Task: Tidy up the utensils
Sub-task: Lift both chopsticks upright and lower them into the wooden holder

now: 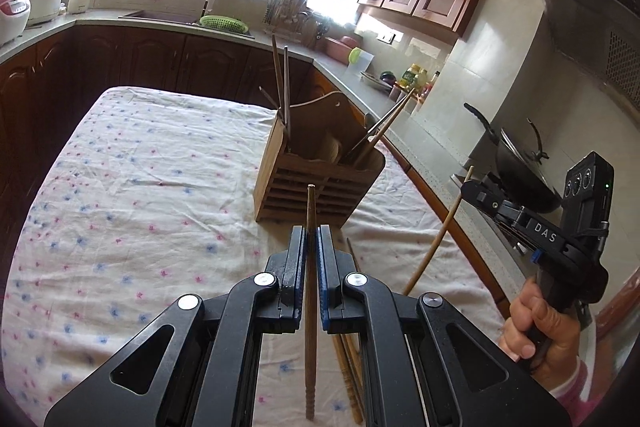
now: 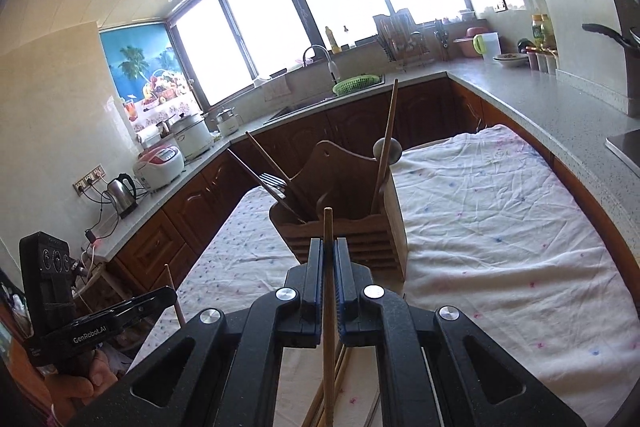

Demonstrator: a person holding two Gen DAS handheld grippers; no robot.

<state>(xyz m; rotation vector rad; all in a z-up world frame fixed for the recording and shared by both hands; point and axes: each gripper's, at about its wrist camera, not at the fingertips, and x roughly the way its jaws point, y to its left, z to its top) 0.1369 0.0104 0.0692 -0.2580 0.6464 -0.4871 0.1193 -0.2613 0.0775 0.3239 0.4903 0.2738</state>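
A wooden utensil holder (image 1: 316,179) stands on the cloth-covered table (image 1: 140,187); it also shows in the right wrist view (image 2: 352,223). Chopsticks (image 1: 282,83) and other utensils lean in its compartments. My left gripper (image 1: 311,231) is shut on a brown chopstick (image 1: 310,307), held above the table just short of the holder. My right gripper (image 2: 329,243) is shut on a lighter chopstick (image 2: 329,307), also just before the holder; it shows in the left wrist view (image 1: 472,187) at the right. More loose chopsticks (image 1: 350,359) lie on the cloth under the grippers.
A kitchen counter (image 2: 540,95) wraps round the table, with a sink (image 1: 160,17), a green basket (image 1: 223,23), a dish rack (image 2: 400,39), rice cookers (image 2: 160,163) and a kettle (image 2: 122,191). A black wok (image 1: 524,175) sits on the stove to the right.
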